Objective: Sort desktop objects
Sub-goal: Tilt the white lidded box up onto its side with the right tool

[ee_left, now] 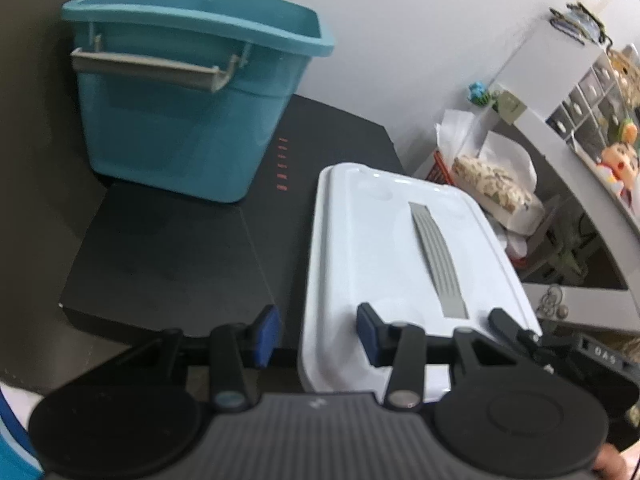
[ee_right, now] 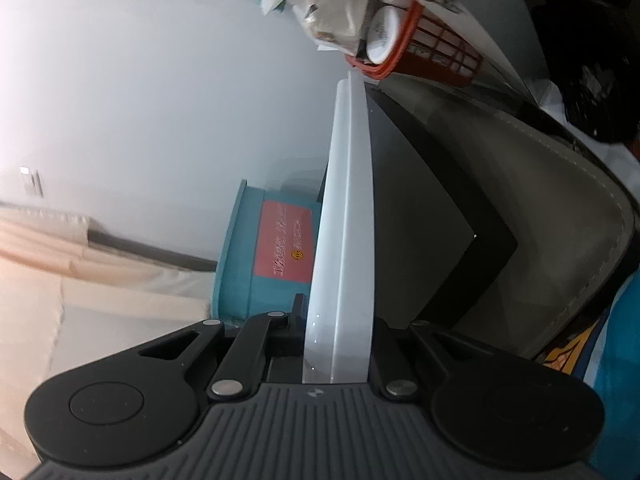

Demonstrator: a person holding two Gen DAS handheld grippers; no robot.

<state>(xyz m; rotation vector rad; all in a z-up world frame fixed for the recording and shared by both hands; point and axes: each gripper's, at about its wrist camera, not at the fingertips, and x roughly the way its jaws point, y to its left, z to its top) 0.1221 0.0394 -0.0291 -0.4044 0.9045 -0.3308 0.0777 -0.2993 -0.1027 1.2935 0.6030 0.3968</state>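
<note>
Right gripper (ee_right: 338,344) clamped on edge of white lid (ee_left: 400,248), probably to carry it to teal bin (ee_left: 192,120). Lid lies flat on black box (ee_left: 168,256), just in front of bin. Left gripper (ee_left: 318,336) part open, empty, hovering over lid's near corner, likely ready to steady it.

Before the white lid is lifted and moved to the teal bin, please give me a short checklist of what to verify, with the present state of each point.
1. Right gripper shut on white lid's edge: ok.
2. Left gripper free: ok, jaws open, nothing held.
3. Teal bin upright, its top open: ok.
4. Bin inside free for the lid: cannot tell, interior hidden.
5. Nothing lying on the lid: ok, only its grey handle strip.
6. Orange basket apart from lid's far end: cannot tell.
</note>
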